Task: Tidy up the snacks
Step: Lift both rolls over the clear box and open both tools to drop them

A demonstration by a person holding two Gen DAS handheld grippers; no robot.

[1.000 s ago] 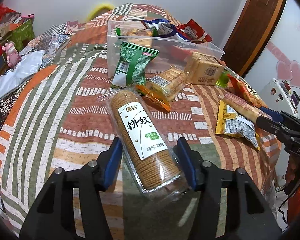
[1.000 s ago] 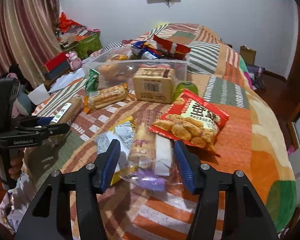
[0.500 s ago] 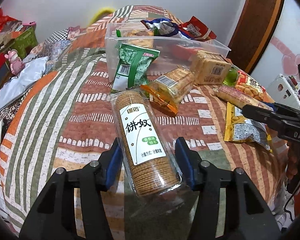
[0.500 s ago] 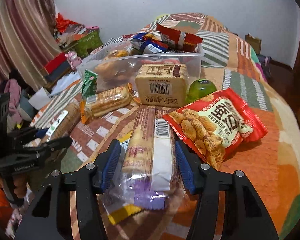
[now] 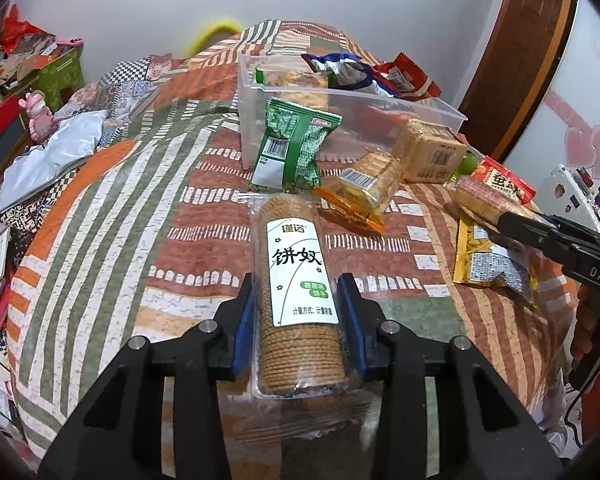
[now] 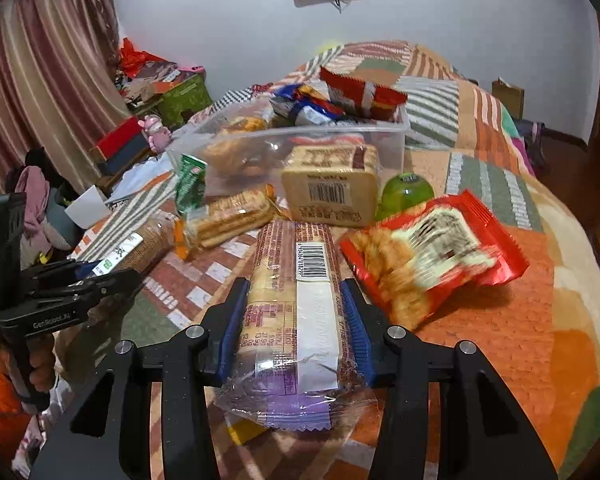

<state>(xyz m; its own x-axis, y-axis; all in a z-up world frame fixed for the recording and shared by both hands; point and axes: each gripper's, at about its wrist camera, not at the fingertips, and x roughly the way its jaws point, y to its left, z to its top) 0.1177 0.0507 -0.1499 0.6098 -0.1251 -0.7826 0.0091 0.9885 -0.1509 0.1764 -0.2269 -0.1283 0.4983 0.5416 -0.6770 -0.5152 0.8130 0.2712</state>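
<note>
L gripper (image 5: pixel 300 312) shut on biscuit roll (image 5: pixel 298 280), R gripper (image 6: pixel 294 320) on cracker pack (image 6: pixel 296 292).

Snacks on quilt, clear bin partly filled

Round biscuit roll (image 5: pixel 298 300) in clear wrap, white label, lies lengthwise toward the clear plastic bin (image 5: pixel 440 110). Long cracker pack (image 6: pixel 300 300), barcode up, purple end seal, lies flat. Red snack bag (image 6: pixel 436 254) just right of it, blurred. Green packet (image 5: pixel 294 144) leans on bin's front wall. Orange-edged cracker pack (image 5: pixel 370 184) and square biscuit block (image 5: pixel 430 152) lie in front of bin, green cup (image 6: pixel 408 196) beside the block. Yellow packet (image 5: pixel 484 260) at right. Bin holds blue and red bags
</note>
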